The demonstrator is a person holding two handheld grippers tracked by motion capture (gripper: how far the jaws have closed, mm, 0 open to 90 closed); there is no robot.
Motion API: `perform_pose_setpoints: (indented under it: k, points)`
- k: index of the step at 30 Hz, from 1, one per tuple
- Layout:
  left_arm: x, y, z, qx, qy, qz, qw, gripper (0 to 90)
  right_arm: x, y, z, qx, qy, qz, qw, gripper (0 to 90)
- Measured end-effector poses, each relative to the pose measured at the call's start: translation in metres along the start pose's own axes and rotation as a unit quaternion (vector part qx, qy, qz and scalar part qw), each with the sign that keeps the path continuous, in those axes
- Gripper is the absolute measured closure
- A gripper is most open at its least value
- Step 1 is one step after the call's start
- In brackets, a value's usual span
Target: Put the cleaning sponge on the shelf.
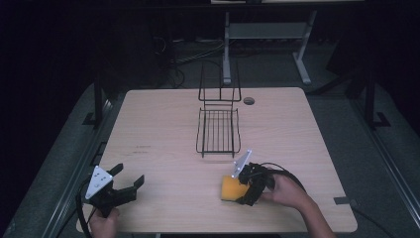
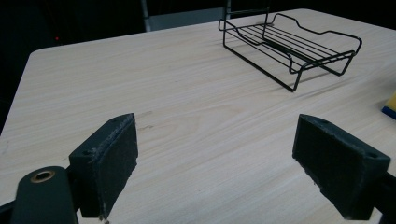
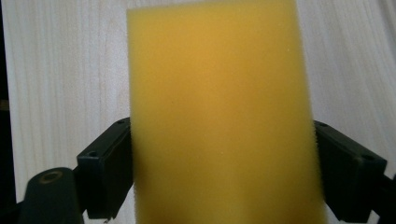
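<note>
A yellow sponge (image 1: 228,189) is near the table's front right, and my right gripper (image 1: 239,190) is shut on it. In the right gripper view the sponge (image 3: 219,93) stands between both black pads (image 3: 107,163), which press on its sides. I cannot tell whether it rests on the wood or hangs just above it. My left gripper (image 1: 130,174) is at the front left, open wide with nothing between its fingers (image 2: 112,158). A black wire rack (image 1: 218,130) stands at the table's middle; the left gripper view shows the rack (image 2: 289,46) far off and the sponge's edge (image 2: 390,105) at right.
The light wooden table (image 1: 163,129) has a round cable hole (image 1: 249,101) behind the rack. The rack's tall wire back (image 1: 219,82) rises on its far side. Beyond the table are a dark floor, cables and a metal stand (image 1: 227,44).
</note>
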State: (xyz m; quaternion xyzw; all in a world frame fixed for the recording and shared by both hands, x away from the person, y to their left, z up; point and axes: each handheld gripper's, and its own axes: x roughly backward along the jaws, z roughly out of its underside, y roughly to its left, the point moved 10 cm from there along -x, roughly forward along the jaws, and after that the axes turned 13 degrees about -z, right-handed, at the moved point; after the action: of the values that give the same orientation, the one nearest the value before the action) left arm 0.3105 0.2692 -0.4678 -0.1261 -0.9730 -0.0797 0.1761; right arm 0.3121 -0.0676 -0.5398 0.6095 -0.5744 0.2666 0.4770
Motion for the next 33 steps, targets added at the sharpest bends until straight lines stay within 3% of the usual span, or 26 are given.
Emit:
perform_pose_setpoints:
  k: [13,33]
  points:
    - [0.000,0.001,0.000,0.003,0.000,-0.001,1.0000,13.4,0.003,0.000,-0.001,0.004,0.002,-0.001,1.0000,19.7]
    - [-0.003,0.000,0.000,0.000,0.002,-0.001,1.0000,13.4,0.026,-0.009,-0.020,0.011,-0.010,-0.003,0.9999,19.9]
